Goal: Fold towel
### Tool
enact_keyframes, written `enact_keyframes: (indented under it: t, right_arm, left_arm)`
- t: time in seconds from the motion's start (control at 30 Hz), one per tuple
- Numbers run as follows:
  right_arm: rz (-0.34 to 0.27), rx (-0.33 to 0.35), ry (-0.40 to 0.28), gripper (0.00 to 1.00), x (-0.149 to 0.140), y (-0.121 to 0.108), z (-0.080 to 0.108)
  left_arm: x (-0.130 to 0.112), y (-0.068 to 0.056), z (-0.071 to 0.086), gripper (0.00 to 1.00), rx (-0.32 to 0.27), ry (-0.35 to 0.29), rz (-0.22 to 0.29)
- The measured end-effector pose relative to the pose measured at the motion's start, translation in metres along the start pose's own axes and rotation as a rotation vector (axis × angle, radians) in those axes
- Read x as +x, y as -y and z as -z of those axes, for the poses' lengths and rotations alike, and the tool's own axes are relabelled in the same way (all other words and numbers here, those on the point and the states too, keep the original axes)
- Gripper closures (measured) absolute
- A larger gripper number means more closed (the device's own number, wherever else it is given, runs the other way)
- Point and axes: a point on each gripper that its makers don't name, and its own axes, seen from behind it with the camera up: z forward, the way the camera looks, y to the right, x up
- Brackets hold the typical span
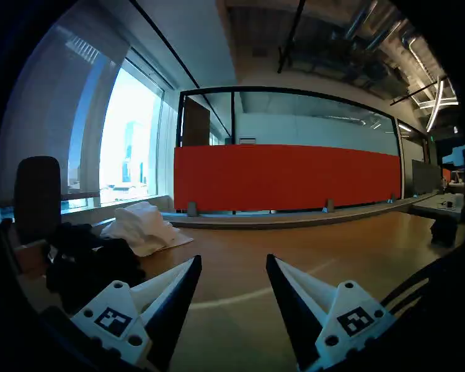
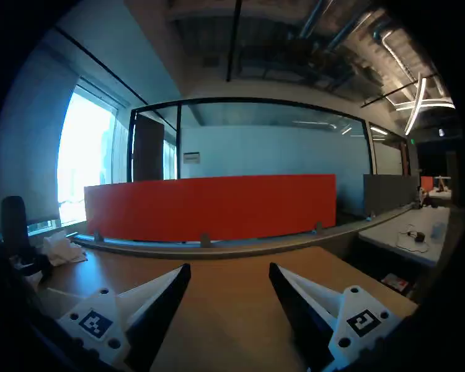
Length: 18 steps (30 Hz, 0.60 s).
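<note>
Gaping L gripper [image 1: 233, 256], R gripper [image 2: 229, 265], 1 towel [image 1: 142, 226]

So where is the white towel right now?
In the left gripper view, the white towel lies crumpled on the table, far left by the window, beside a dark cloth heap.

Straight ahead in the left gripper view, wide bare wooden tabletop [image 1: 245, 273], free to pass over. Crowded at the left by a black cloth heap [image 1: 90, 263], with a white towel pile [image 1: 142, 226] just behind. Ends at an orange divider panel [image 1: 282, 177] along the far edge. Small dark object [image 1: 444, 230] far right. In the right gripper view, same open wood ahead
</note>
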Motion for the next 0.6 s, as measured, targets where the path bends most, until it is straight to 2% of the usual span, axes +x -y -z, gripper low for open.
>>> enact_keyframes:
  t: [0.3, 0.5, 0.6]
  right_arm:
    - [0.034, -0.015, -0.007, 0.02, -0.008, -0.01, -0.009]
    - [0.042, -0.01, -0.029, 0.02, -0.015, -0.016, -0.014]
    - [0.029, -0.005, -0.027, 0.02, -0.026, -0.018, -0.017]
  left_arm:
    - [0.0, 0.0, -0.001, 0.23, 0.0, 0.0, -0.002]
    - [0.0, 0.0, 0.0, 0.03, 0.0, 0.0, -0.004]
    - [0.0, 0.0, 0.0, 0.03, 0.0, 0.0, -0.004]
